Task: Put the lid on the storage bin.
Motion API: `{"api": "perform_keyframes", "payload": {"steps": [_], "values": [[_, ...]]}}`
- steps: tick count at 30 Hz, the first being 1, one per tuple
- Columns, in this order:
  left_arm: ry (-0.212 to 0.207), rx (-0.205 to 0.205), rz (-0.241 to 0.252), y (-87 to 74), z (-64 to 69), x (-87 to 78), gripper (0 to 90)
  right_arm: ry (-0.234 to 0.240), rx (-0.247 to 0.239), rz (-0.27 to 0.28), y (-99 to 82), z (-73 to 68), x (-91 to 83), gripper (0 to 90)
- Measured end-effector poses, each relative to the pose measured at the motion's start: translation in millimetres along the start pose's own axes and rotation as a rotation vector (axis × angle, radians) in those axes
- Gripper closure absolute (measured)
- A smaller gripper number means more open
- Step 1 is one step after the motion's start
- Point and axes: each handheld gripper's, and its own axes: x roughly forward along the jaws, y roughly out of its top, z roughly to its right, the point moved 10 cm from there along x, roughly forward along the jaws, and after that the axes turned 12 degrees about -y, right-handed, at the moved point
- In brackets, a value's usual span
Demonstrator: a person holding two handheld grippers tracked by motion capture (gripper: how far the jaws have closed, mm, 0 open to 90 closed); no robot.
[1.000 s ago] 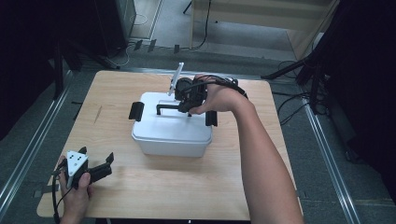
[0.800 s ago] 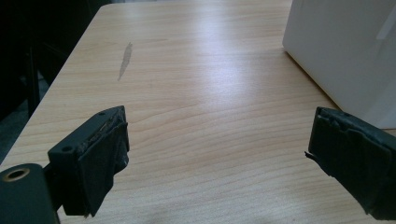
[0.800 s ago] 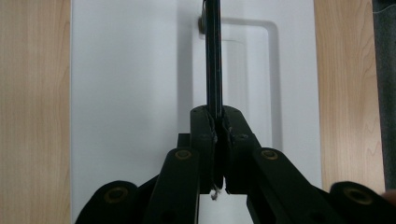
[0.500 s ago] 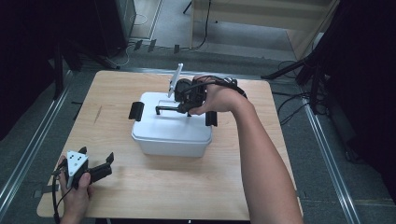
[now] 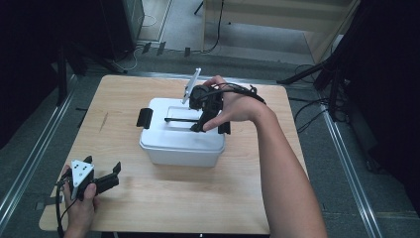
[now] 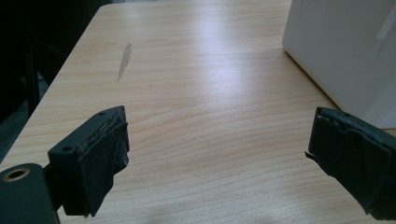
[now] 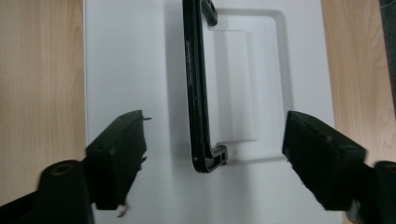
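On the middle of the wooden table (image 5: 148, 208) sits a white lidded box (image 5: 181, 141), black latches at its two ends. Your right gripper (image 7: 212, 161) hovers over the lid with jaws spread wide, the raised black handle (image 7: 196, 88) standing between them, untouched. Your left gripper (image 5: 99, 182) rests near the table's front left corner, jaws also wide apart and gripping nothing, the box's white wall (image 6: 345, 51) ahead to its right.

Smooth white plastic box (image 5: 182, 144) on glossy pale wood-grain table (image 5: 198, 198)
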Motion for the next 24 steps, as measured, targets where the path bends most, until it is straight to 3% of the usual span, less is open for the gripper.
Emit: {"api": "perform_keyframes", "payload": {"steps": [2, 4, 15, 24], "values": [[0.000, 0.001, -0.001, 0.0, 0.0, 0.1, 5.8, -0.007, 0.020, 0.011, -0.4, 1.4, -4.4, 10.5], [0.001, 0.001, -0.001, -0.1, 0.1, 0.2, 5.9, -0.014, 0.043, 0.022, -1.2, 2.8, -7.2, 0.5], [0.002, 0.001, 0.001, 0.1, 0.3, 0.5, 5.8, -0.056, 0.113, 0.040, -27.4, 12.3, -13.9, 0.0], [0.003, 0.003, -0.003, 0.0, 0.3, 0.9, 5.8, -0.061, 0.147, 0.037, -52.4, 15.5, -21.6, 0.0]]}}
